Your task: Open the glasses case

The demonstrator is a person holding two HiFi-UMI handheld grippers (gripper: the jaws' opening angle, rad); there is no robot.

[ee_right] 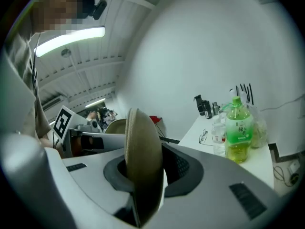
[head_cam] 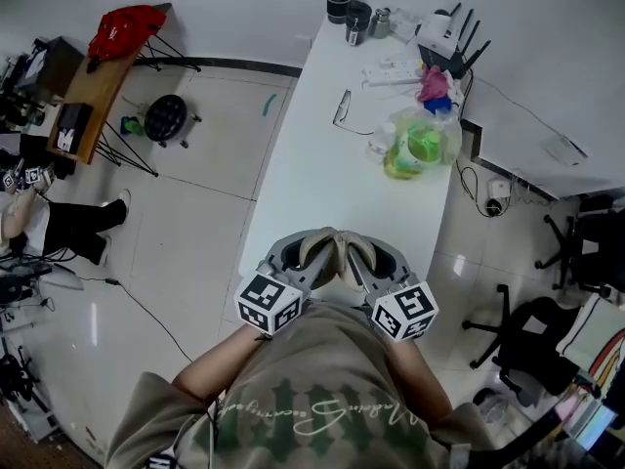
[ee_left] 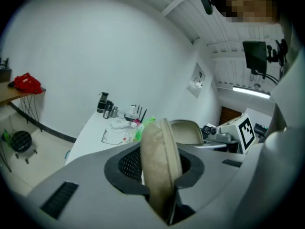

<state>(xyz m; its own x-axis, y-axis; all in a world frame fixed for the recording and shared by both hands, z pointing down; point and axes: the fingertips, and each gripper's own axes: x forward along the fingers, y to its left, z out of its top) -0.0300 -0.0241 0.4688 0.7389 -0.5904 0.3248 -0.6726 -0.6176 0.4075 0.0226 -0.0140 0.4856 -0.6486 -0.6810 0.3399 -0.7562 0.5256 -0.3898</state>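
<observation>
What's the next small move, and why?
Probably ease the grippers a little farther apart: the left gripper and right gripper each clamp one shell of the glasses case, which gapes only in a narrow V.

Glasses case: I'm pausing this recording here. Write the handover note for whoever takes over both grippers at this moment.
Grippers: the left gripper is shut on one half of the glasses case; the right gripper is shut on the other half.
Where: the case is held at the near end of the white table, close to the person's chest. A pair of glasses lies farther up the table, apart from it.
Done: the two halves stand spread in a V, joined at their far edge, so the case is partly open.
Left: probably spread the halves a little wider to finish opening.
</observation>
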